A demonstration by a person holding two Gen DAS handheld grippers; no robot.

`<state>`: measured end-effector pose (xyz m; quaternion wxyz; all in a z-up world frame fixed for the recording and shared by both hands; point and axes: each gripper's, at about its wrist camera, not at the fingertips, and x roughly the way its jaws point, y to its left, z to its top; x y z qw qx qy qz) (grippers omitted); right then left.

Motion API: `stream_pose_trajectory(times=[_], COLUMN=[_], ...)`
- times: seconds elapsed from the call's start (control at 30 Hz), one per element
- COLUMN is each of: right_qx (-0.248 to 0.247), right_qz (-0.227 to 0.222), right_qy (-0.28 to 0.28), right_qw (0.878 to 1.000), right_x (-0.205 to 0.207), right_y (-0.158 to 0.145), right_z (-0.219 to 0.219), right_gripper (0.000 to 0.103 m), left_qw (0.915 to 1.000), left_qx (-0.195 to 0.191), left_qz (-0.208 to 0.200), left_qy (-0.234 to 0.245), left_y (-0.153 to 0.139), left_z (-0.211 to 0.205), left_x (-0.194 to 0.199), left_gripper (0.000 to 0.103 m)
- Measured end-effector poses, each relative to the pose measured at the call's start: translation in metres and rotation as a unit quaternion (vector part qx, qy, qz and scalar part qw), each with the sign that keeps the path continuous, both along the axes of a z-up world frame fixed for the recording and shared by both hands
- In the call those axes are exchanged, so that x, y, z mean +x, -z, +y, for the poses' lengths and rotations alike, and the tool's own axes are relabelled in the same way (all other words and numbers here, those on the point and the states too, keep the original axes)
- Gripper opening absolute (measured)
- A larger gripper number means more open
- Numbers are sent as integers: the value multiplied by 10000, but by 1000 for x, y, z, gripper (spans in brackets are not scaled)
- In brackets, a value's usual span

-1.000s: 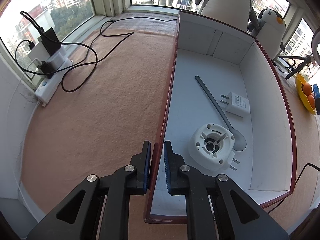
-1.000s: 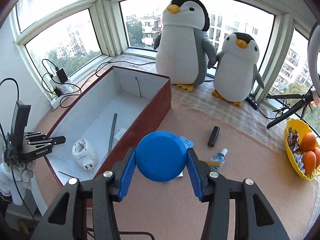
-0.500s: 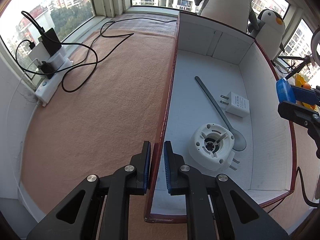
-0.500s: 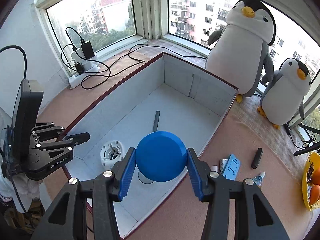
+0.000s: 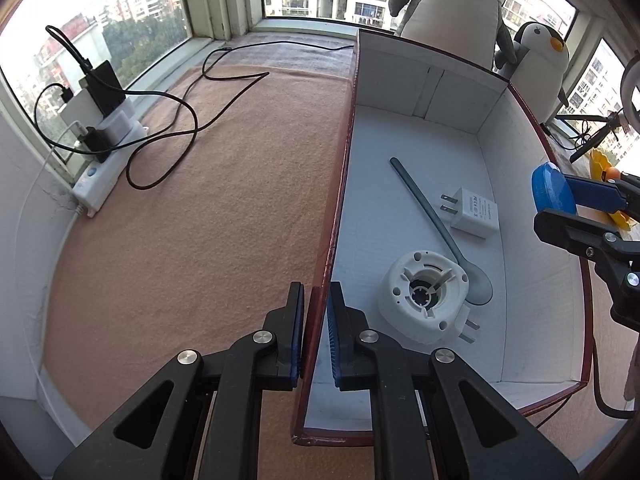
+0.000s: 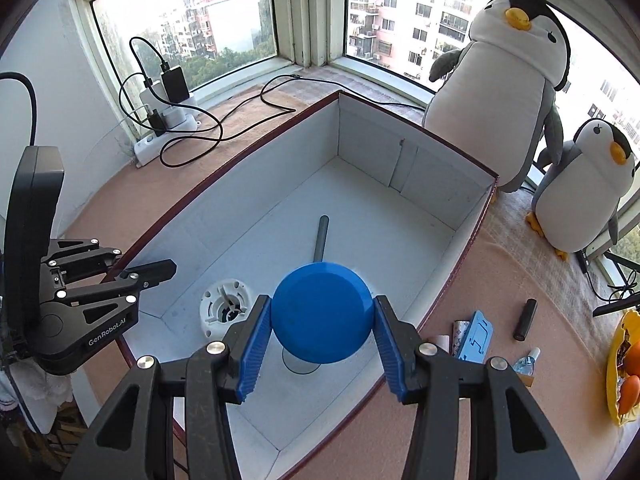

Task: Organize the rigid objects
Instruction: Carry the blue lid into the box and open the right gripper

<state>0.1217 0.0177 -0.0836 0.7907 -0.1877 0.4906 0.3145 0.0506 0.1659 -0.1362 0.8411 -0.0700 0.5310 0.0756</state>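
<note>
My right claw [image 6: 323, 344] is clamped on the blue disc [image 6: 322, 312], one pad on each side of its rim. A second ago that disc hung over the bare bench with the box off to the side; now I have carried it across, and it hangs over the open box [image 6: 416, 148], above the white floor near the front end. The disc is not yet down. Judging by how high it sits against the floor, I still have some lowering to do before I let go.

Just beyond the disc, the grey spoon [image 6: 321, 236] lies along the floor, its bowl hidden under the disc, and the round white plug adapter [image 6: 226, 306] sits to the left of it. I should set the disc down clear of both.

My left claw [image 5: 316, 334] has not moved: it is pinched together on the box's near side wall [image 5: 340, 184], steadying it. From that side I also see the white charger [image 5: 476, 214] beside the spoon's handle.

Farther right on the bench, the blue card [image 6: 476, 334], black cylinder [image 6: 525, 319] and small bottle [image 6: 526, 360] still wait outside the box.
</note>
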Motion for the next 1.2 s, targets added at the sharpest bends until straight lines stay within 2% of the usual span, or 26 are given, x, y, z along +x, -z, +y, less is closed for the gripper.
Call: stream_pose_trajectory(times=[0.17,0.7,0.73,0.83,1.2], right_qx=[-42,-57,-32,7,204], right_qz=[9,93,112,80,-26], right_qy=[-32,-74,-85,-98,93], right_qw=[10000,9999,9999,9999,9997], right_x=[-1,-1,0,0,1], right_y=[2,7,7,5,-6], right_z=[2,10,10,10,-9], right_gripper=[46,46,48,69,70], left_qw=[10000,9999,9999,9999,9999], left_qx=[37,37,39,35,77], left_qz=[-50,-96,-96,-96,-93], left_qy=[-6,0,-1,1,6], left_y=[0,-1,-1,-1,-1], left_z=[2,2,2,2,2], left_x=[-2,-2,-2,-2,-2], left_gripper=[5,5,5,5,5])
